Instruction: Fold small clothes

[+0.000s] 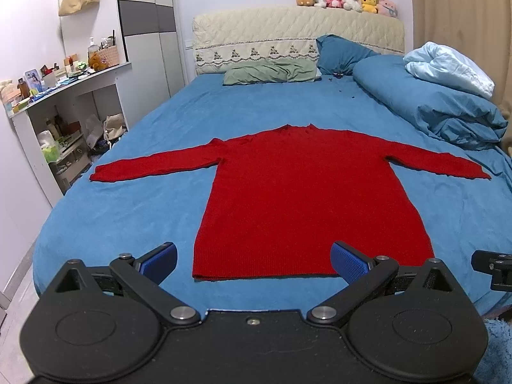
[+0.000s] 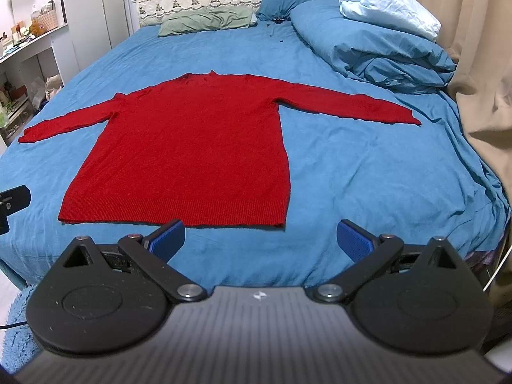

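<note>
A red long-sleeved sweater (image 1: 307, 198) (image 2: 192, 147) lies flat on the blue bed sheet (image 1: 134, 211) (image 2: 368, 172), sleeves spread left and right, hem toward me. My left gripper (image 1: 254, 260) is open just short of the hem, its blue pads (image 1: 160, 260) empty. My right gripper (image 2: 260, 238) is open too, held in front of the hem's right corner with nothing between its fingers. The edge of the right gripper shows at the left wrist view's right border, and a piece of the left gripper at the right wrist view's left border.
A blue duvet (image 1: 428, 102) with a pale blue blanket (image 1: 448, 67) is heaped at the bed's right. Pillows (image 1: 272, 72) and a headboard with plush toys (image 1: 345, 0) are at the far end. A cluttered shelf unit (image 1: 64, 112) stands left, a beige curtain (image 2: 480, 64) right.
</note>
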`<state>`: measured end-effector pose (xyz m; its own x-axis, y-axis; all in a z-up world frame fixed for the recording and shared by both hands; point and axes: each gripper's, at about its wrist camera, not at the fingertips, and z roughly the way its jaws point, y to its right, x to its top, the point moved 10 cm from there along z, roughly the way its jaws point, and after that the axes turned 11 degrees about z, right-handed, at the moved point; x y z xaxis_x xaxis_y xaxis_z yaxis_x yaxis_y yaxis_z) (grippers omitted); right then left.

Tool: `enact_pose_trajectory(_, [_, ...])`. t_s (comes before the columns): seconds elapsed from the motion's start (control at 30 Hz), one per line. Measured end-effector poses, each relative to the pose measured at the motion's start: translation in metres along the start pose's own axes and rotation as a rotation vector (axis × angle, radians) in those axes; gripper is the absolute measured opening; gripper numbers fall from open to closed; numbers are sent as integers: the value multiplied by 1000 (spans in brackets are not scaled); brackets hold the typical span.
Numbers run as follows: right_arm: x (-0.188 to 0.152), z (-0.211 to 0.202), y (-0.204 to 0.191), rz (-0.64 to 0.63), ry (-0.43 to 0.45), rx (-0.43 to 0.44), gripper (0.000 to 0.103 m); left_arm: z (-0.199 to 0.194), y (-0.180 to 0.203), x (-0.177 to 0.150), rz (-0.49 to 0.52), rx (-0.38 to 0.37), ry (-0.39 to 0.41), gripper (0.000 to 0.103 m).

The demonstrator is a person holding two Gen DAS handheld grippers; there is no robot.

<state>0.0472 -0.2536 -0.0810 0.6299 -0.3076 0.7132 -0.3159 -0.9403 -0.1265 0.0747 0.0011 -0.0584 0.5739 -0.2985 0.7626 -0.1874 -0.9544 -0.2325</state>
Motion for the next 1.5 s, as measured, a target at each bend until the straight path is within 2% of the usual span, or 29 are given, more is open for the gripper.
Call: enact_pose_trajectory(1.5, [-1,-5,-2,4,6,11,103,0,4,-2,-3,1,-11,103])
